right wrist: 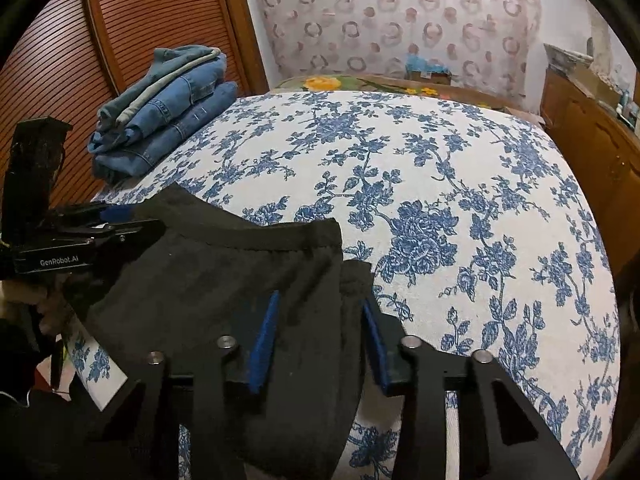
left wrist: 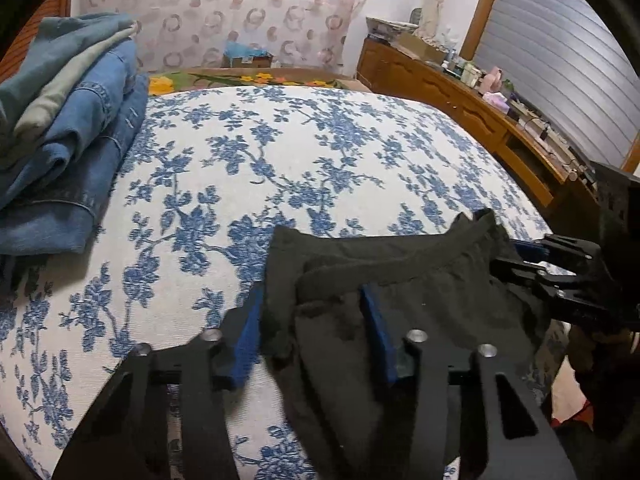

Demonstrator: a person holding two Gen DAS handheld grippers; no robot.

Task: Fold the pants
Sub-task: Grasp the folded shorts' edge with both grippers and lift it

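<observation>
A bed (left wrist: pixel 320 152) with a white cover printed in blue flowers is filling both views, and its near edge is running just under the tools. The black pants (right wrist: pixel 200 280) are lying at that near edge with the waistband stretched sideways between the two tools, while the rest of the cloth is hanging down out of sight below the frames. A stack of folded jeans (left wrist: pixel 80 140) is sitting well apart at the far left corner of the bed.

The left gripper (left wrist: pixel 312 338) is pinching the left end of the waistband, with a bunched fold of cloth sitting between its blue pads (left wrist: pixel 248 340). The right gripper (right wrist: pixel 316 340) is doing the same at the right end (each tool's side view from the other camera is showing the jaws drawn in on the fabric, not spread wide).

The risk, as I judge it, is lying in those bites. Each one is looking shallow and close to the corner, so a quick lift or swing could be pulling the soft cloth out of one side. If only one layer of the waistband is caught, the pants would be opening and twisting. Uneven pulling would be skewing the fold line, and the hanging legs could be dragging on the bed edge.
</observation>
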